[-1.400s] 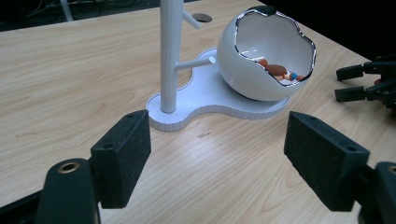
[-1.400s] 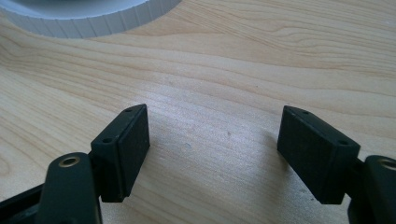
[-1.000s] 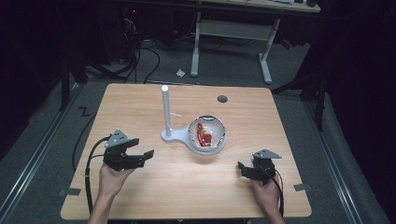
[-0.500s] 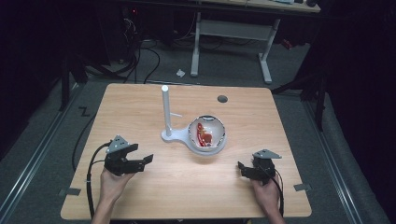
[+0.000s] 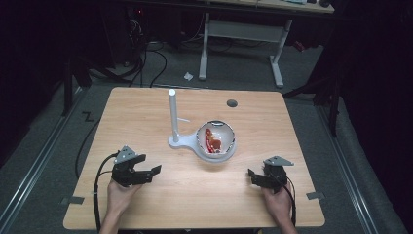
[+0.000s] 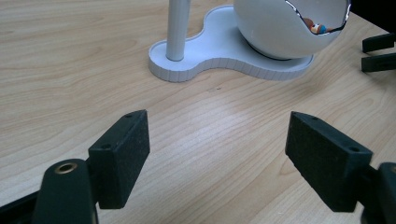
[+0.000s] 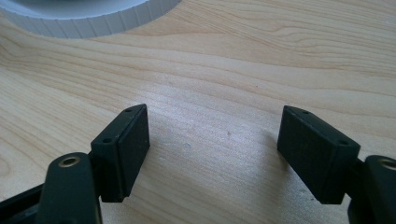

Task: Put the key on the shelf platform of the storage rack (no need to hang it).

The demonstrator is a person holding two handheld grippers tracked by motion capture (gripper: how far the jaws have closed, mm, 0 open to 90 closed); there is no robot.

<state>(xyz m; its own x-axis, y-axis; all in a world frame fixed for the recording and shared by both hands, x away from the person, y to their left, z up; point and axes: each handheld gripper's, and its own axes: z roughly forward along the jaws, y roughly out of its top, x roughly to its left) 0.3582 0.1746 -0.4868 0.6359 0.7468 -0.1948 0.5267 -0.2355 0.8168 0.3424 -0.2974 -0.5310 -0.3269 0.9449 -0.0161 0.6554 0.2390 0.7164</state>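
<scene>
The bowl point(image 5: 216, 140) is set near the table's point(image 5: 146, 112) centre, seated on the round end of a white stand point(image 5: 181, 142) whose upright post point(image 5: 173, 113) rises at the bowl's nine o'clock. The bowl is white with a broken-looking, jagged rim, and something red and orange lies inside it point(image 5: 213, 141); what it is cannot be told from the high view, though small toy-like pieces are suggested.

From the left tongs point(image 5: 152, 170) the bowl lies at about one o'clock; from the right tongs point(image 5: 251, 176) it lies at about eleven o'clock. The right tongs are judged slightly the nearer of the two, with both well apart from the bowl. In the left gripper view, the post point(image 6: 176, 28) and bowl point(image 6: 280, 28) are seen ahead and to the right of the left tongs point(image 6: 217, 154), whose jaws stand wide apart over bare wood. In the right gripper view, the right tongs point(image 7: 212, 149) are likewise spread wide with nothing between them, and the stand's ribbed edge point(image 7: 93, 18) is seen at the upper left.

Both hands rest low at the table's near edge.
</scene>
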